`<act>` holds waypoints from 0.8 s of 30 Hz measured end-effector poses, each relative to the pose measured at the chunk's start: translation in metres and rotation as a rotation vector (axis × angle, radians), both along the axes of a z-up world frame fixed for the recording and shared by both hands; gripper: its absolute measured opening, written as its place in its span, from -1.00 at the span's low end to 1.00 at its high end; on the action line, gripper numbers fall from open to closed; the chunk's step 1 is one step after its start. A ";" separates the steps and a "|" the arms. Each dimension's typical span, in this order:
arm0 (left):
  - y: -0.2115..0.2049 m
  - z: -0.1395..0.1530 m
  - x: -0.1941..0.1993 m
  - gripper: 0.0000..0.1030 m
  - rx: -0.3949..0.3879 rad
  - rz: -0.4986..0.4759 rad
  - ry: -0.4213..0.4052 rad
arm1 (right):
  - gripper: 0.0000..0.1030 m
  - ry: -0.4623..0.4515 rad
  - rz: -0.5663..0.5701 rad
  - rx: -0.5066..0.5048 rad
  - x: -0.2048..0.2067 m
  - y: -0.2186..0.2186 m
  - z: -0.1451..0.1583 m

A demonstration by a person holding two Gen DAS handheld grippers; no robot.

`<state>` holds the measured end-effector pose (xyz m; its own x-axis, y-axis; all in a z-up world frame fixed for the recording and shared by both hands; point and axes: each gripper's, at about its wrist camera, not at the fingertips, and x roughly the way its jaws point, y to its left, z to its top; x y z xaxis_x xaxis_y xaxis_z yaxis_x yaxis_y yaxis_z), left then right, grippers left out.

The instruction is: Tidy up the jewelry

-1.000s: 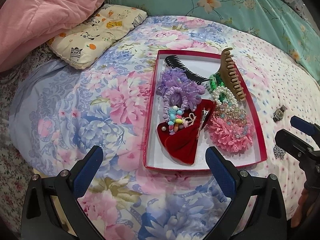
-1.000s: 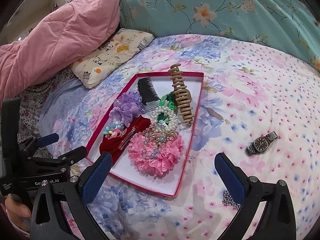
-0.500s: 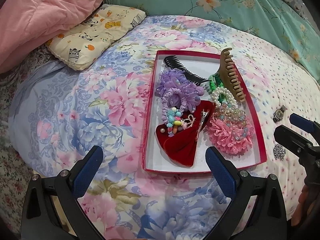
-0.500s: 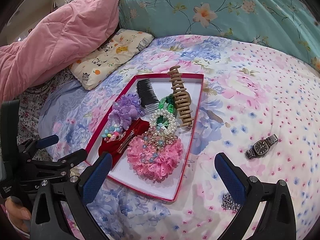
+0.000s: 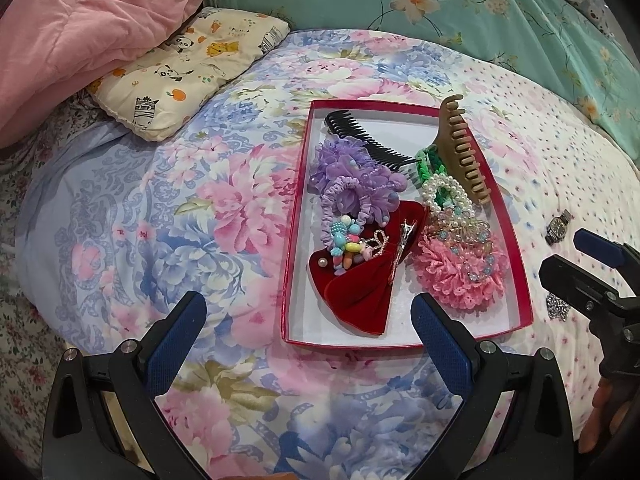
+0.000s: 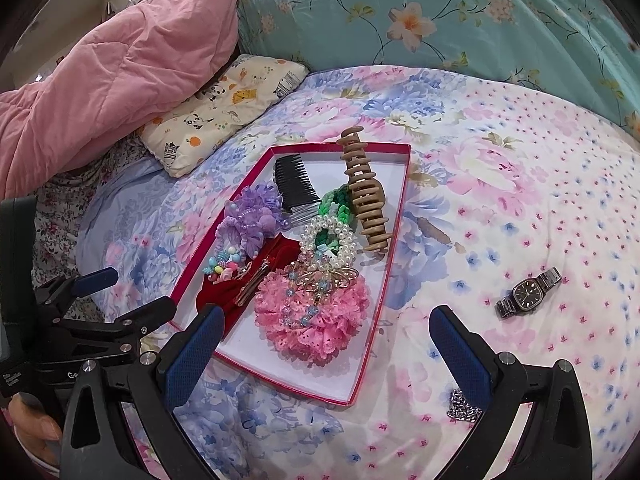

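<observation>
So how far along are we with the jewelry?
Done: hair pieces piled in the red box. In hand: nothing; left gripper and right gripper have jaws open. Left: the watch and silver chain lie on the bedspread outside the box.

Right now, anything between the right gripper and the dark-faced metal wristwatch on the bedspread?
Nothing visible. The right gripper is open above bare floral bedspread; the dark-faced metal wristwatch lies ahead, beyond its right finger. A silver chain sits nearer, off that line.

A floral bedspread [image 5: 168, 216] is covering the bed. A pink quilt [image 6: 120, 92] is bunching at ten o'clock, a cartoon-print pillow [image 5: 188, 76] is lying beside it, and teal flowered bedding [image 6: 440, 20] is spanning twelve o'clock.
</observation>
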<state>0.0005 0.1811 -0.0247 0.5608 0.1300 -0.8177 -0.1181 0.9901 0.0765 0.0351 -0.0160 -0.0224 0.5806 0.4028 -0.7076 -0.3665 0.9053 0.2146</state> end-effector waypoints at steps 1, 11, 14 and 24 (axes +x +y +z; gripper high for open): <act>0.000 0.000 0.000 1.00 0.001 0.000 0.001 | 1.00 0.000 0.001 0.001 0.000 0.000 0.000; 0.001 -0.001 0.001 1.00 0.000 -0.002 0.003 | 1.00 -0.002 0.003 0.000 0.000 0.001 -0.001; 0.000 -0.001 0.001 1.00 0.001 -0.001 0.002 | 1.00 -0.003 0.003 -0.001 0.000 0.002 -0.002; 0.001 -0.001 0.001 1.00 0.002 0.000 0.002 | 1.00 -0.004 0.007 -0.001 0.000 0.003 -0.001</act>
<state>0.0014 0.1820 -0.0256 0.5591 0.1314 -0.8186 -0.1178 0.9899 0.0784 0.0352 -0.0131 -0.0229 0.5804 0.4058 -0.7060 -0.3735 0.9031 0.2120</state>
